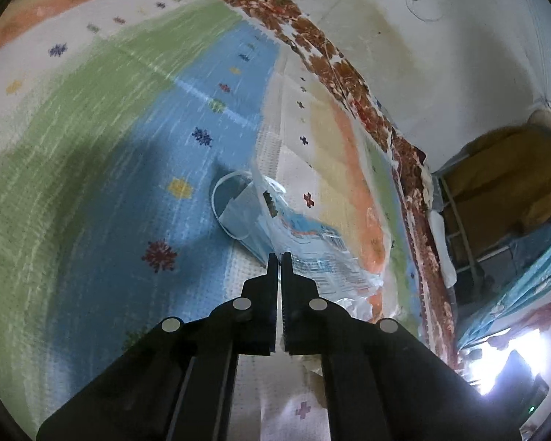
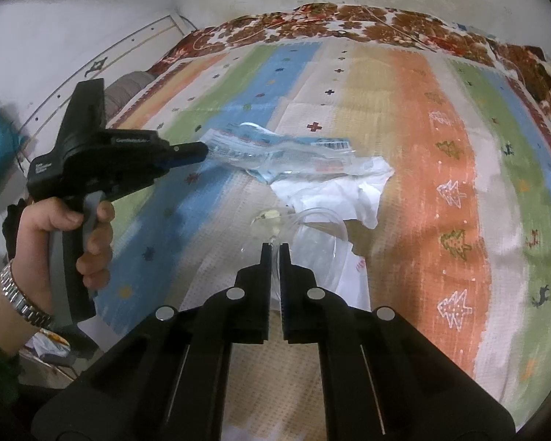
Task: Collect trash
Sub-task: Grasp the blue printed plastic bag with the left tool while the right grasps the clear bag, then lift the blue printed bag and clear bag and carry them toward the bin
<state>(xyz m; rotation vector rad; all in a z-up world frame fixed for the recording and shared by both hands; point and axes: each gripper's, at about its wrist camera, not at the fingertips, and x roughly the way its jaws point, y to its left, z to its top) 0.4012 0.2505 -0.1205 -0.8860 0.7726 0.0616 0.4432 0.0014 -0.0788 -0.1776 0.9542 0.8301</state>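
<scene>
The clear printed wrapper (image 1: 312, 253) is clamped at its edge by the left gripper (image 1: 279, 257). The clear plastic bag (image 2: 305, 235) is pinched by the right gripper (image 2: 274, 248). Open striped blanket (image 2: 440, 147) is seen rightward.

Both fisheye views are dim, bluish and soft, bending hard toward black corners. In the left wrist view a blown-out glare (image 1: 496, 364) burns at four o'clock — the rug (image 1: 92, 139) smears with motion blur. Dark shadows pool on it beside the trash.
</scene>
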